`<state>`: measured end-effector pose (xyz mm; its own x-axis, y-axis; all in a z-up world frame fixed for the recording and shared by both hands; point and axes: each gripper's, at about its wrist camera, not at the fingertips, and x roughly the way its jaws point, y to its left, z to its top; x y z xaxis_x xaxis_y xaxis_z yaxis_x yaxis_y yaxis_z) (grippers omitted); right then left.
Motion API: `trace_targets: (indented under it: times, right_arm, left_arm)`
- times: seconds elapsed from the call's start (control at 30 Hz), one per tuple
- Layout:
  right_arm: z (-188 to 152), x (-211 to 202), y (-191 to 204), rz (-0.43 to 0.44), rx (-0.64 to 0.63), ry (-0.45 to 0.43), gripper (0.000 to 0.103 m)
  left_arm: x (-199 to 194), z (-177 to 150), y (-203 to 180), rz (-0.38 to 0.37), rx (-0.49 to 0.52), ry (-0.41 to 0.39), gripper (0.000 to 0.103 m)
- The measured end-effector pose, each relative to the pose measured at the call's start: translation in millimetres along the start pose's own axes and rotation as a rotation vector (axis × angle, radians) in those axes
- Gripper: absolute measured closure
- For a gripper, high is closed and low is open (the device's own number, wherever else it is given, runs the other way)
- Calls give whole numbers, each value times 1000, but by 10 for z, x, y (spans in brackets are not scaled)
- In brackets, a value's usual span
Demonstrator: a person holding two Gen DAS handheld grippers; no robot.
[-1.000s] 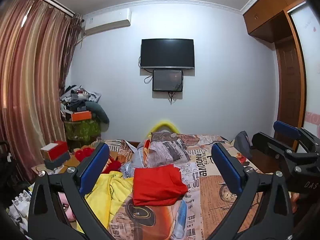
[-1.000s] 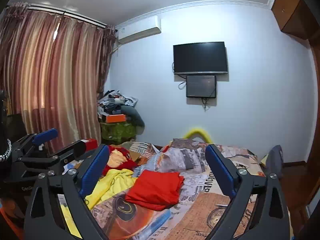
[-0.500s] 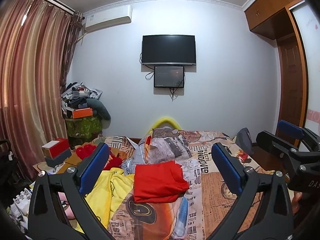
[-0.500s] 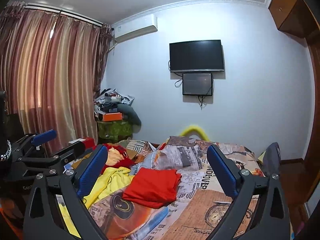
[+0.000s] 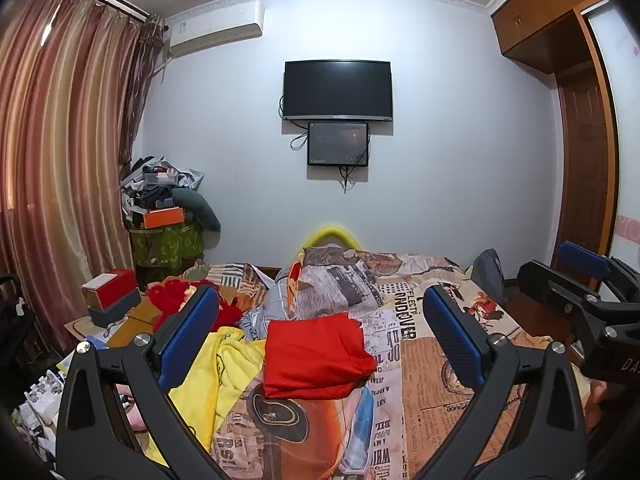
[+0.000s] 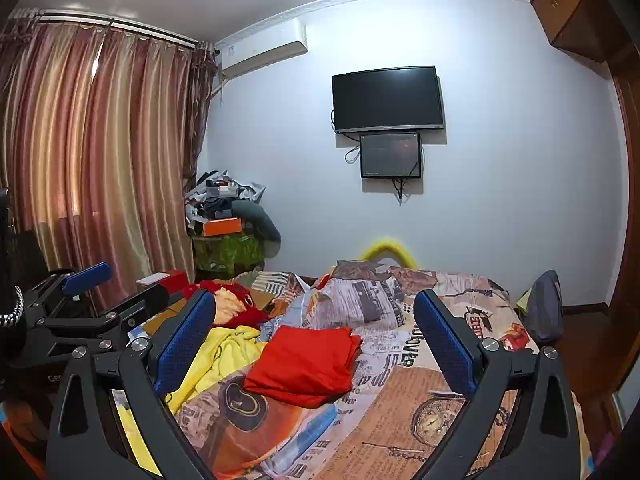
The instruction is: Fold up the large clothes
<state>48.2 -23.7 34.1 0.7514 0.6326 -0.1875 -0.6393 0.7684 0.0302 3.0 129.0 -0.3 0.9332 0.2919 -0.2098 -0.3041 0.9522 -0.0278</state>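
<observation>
both my claws hang above the near end of the bed [image 5: 452, 384], jaws spread wide with nothing between them: my left claw [image 5: 320, 336] and my right claw [image 6: 312, 340], side by side and apart. the folded red garment [image 5: 316, 356] lies on the patterned bedspread straight ahead, flat and neat. just left of it a yellow garment [image 5: 224, 364] lies crumpled, its edge touching the red one. farther left sits a heap of red cloth [image 5: 176, 300] and a red box [image 5: 110, 286] on a dark one. a rumpled newspaper-print pillow [image 5: 336, 284] rises just beyond the folded piece. on the far wall hangs a tv [image 5: 338, 90], with a cluttered pile [image 5: 164, 200] by the curtains [image 5: 60, 160] at far left.
</observation>
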Motion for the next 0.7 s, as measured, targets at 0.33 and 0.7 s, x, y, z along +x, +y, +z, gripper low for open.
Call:
trace_targets:
  times: [0.33, 0.7]
  right_arm:
    - [10, 15, -41, -2, 13, 10, 4]
    - [19, 40, -65, 1, 21, 24, 4]
  left_arm:
    - [65, -20, 3, 1, -13, 18, 0]
    - [92, -32, 24, -4, -22, 34, 0]
